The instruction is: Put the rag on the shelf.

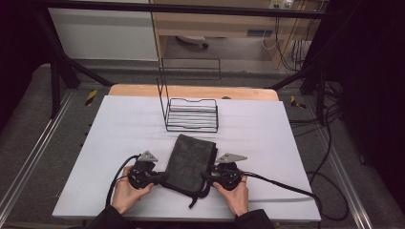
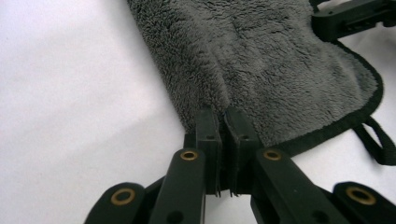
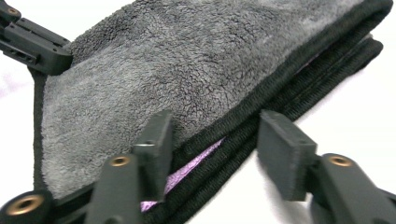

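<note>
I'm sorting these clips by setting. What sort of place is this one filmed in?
Most likely a lab or recording workspace, not a home: a table covered in white sits inside a black metal frame, loose cables trail over the floor, and the person works a folded grey towel with handheld grippers.

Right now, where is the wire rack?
In the high view the wire rack stands at the table's far middle, just beyond the folded grey towel held between both grippers.
</note>
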A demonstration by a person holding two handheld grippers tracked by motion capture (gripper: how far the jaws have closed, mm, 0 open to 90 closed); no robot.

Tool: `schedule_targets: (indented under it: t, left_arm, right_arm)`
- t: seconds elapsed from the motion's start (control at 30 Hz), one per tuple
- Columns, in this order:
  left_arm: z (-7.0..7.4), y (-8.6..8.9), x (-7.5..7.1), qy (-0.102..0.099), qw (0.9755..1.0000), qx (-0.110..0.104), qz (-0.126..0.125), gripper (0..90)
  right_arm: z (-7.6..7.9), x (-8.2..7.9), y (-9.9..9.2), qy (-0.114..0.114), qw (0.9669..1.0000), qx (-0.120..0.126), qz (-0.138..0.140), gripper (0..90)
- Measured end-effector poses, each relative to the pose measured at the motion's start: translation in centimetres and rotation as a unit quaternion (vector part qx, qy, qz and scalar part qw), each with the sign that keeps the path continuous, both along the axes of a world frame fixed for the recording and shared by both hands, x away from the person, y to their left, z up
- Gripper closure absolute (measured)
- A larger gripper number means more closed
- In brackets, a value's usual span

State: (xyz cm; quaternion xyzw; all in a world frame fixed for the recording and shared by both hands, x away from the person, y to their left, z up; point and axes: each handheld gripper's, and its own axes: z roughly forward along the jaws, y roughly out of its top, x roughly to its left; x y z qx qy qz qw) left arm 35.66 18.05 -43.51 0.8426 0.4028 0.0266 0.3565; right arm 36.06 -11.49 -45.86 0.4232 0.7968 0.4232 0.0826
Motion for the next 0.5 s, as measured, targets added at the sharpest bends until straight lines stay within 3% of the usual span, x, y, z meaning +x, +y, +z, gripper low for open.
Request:
schedule_targets:
  t: [0.2, 0.4, 0.5]
  left_arm:
    - [0.2, 0.0, -1.6, 0.009, 0.9999, -0.006, -0.001, 85.6]
    - [0.2, -0.2, -3.2, -0.006, 1.0, -0.004, 0.004, 85.2]
    - [0.0, -0.1, -3.2, -0.015, 0.9999, -0.001, 0.004, 82.0]
  right_arm:
    - [0.1, 0.8, -0.2, 0.0, 0.9997, 0.003, 0.026, 59.0]
    - [0.3, 0.9, -0.2, -0.01, 0.999, 0.005, 0.044, 55.4]
    - [0.3, 0.8, -0.3, -0.011, 0.999, 0.003, 0.043, 50.4]
